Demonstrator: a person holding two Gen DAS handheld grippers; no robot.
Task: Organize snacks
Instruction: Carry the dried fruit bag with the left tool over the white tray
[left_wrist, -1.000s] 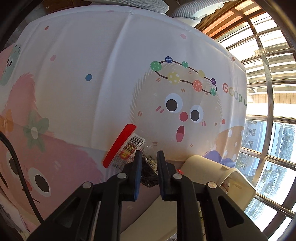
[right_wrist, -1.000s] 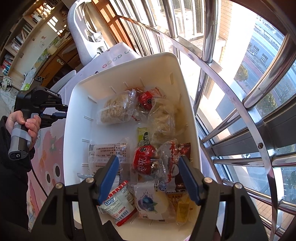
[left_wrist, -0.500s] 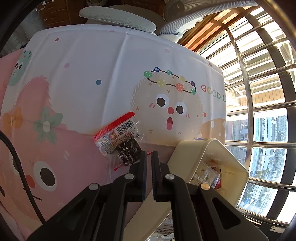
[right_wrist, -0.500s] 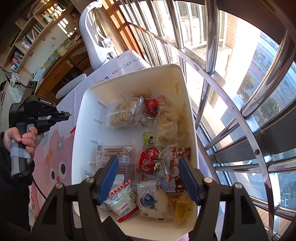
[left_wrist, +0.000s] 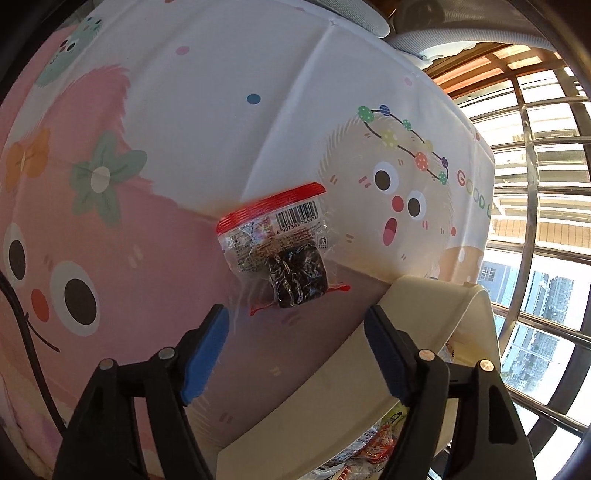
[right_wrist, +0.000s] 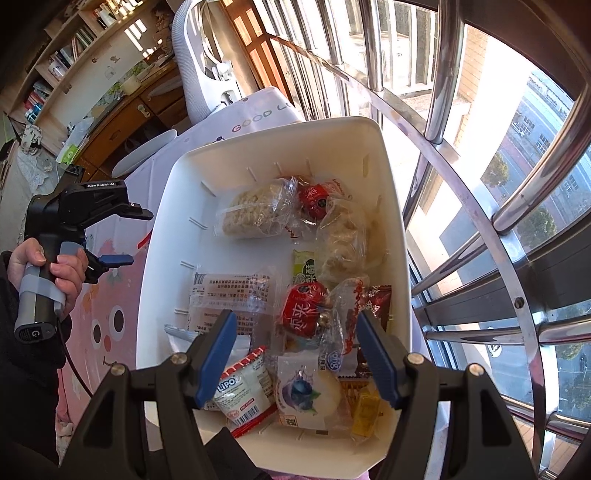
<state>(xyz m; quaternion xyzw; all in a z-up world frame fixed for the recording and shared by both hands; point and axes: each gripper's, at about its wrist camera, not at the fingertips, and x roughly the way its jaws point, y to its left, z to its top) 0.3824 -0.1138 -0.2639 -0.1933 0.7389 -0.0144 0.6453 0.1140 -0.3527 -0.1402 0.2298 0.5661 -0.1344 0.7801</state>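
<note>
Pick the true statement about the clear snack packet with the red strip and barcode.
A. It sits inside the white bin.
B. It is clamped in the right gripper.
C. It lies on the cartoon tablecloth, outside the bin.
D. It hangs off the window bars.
C: the snack packet lies flat on the tablecloth, beside the white bin, beyond the opening left gripper, whose jaws hold nothing.

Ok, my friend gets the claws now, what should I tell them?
Left claw: opening, nothing between its pads, above the tablecloth.
Right claw: open and holding nothing, over the white bin.
Done: one dark snack packet lies on the cloth beside the bin.
Left: many snacks, like the Lipo packet and blueberry packet, are in the bin.
</note>
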